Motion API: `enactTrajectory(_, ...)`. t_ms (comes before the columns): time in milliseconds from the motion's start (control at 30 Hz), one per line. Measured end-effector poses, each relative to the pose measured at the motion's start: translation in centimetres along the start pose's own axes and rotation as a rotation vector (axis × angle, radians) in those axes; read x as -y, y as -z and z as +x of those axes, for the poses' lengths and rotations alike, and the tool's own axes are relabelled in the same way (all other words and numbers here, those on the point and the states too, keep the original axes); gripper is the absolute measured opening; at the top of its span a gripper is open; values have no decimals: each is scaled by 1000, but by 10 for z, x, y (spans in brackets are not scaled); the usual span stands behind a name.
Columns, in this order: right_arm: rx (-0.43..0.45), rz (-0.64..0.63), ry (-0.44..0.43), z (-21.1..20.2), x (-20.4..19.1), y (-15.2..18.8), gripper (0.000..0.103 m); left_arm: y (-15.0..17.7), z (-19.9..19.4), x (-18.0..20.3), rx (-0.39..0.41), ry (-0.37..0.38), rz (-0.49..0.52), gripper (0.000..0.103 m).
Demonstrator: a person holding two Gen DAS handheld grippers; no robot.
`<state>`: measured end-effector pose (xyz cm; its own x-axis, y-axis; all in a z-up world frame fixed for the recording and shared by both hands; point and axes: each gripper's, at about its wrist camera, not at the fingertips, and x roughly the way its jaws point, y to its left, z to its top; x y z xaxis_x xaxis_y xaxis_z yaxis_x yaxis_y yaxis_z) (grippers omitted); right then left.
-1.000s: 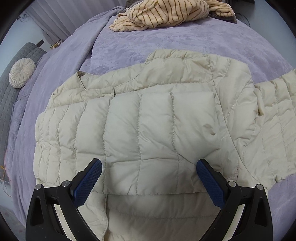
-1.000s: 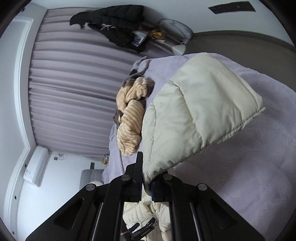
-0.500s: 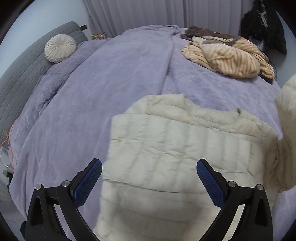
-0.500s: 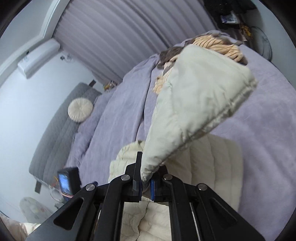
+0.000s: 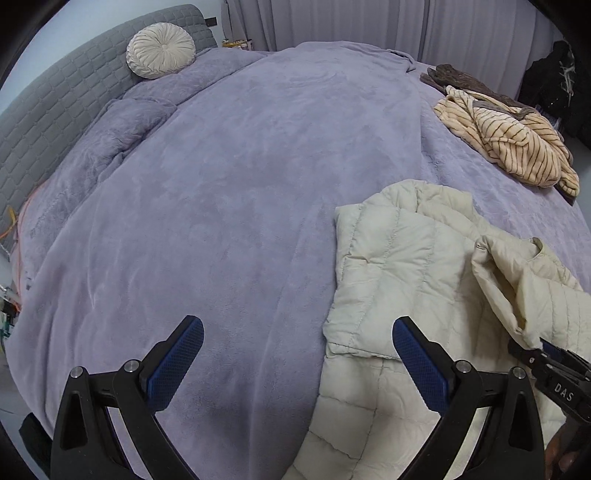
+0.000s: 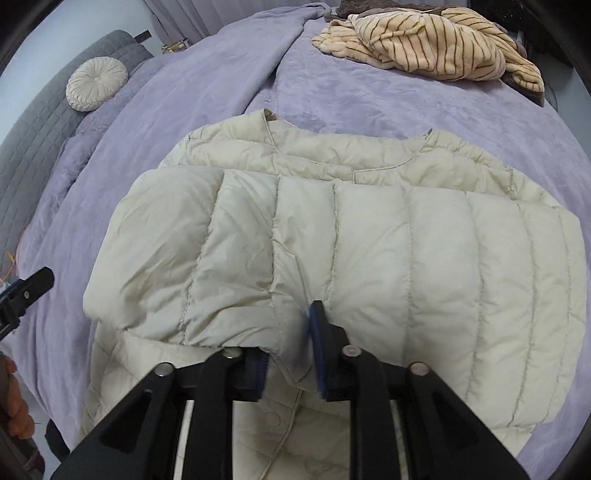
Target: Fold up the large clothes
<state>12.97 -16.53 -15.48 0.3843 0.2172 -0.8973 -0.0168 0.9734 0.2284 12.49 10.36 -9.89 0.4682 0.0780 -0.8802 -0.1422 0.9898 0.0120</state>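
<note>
Broadly, lavender bedspread beneath jacket; perhaps curtains behind.
</note>
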Motion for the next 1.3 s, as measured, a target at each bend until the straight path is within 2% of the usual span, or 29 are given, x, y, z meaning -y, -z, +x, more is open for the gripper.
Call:
enactTrajectory(33,5,9,-24,-5,-5,4,66,-1,0,2,-7,25,-6,103)
enactTrajectory(67,15,23,-48,-11,-3,5,77,-2,0,5,-12,45,-7,103)
enactTrajectory(267,42,157,-193,-51,19,12,77,-22,-19,36,8,170,34,103)
enactTrajectory(333,58,218,-244,-66,37,21,77,-29,-12,54,-18,236,57,103)
enactTrajectory(400,63,308,-281,-76,61,39,77,-33,3,72,-50,263,67,103)
enactTrajectory(533,57,570,-357,-76,121,78,77,-30,27,97,-150,344,50,103)
enactTrajectory(700,109,839,-433,-67,177,122,77,-17,41,118,-176,293,76,103)
enactTrajectory(800,179,956,-516,-56,198,130,77,-6,71,130,-205,159,128,103)
enactTrajectory(900,260,1041,-597,-46,211,130,77,5,87,127,-235,116,127,103)
enactTrajectory(1000,297,1109,-609,-41,222,130,77,12,92,131,-239,84,159,103)
enactTrajectory(1067,363,1117,-562,-55,228,129,77,16,96,136,-240,76,191,103)
enactTrajectory(1133,424,1067,-502,-72,230,126,77,18,97,139,-237,63,203,103)
enactTrajectory(1200,399,1042,-468,-76,234,124,77,18,98,140,-241,55,197,103)
enactTrajectory(1300,225,982,-466,-68,238,125,77,17,98,140,-243,53,197,103)
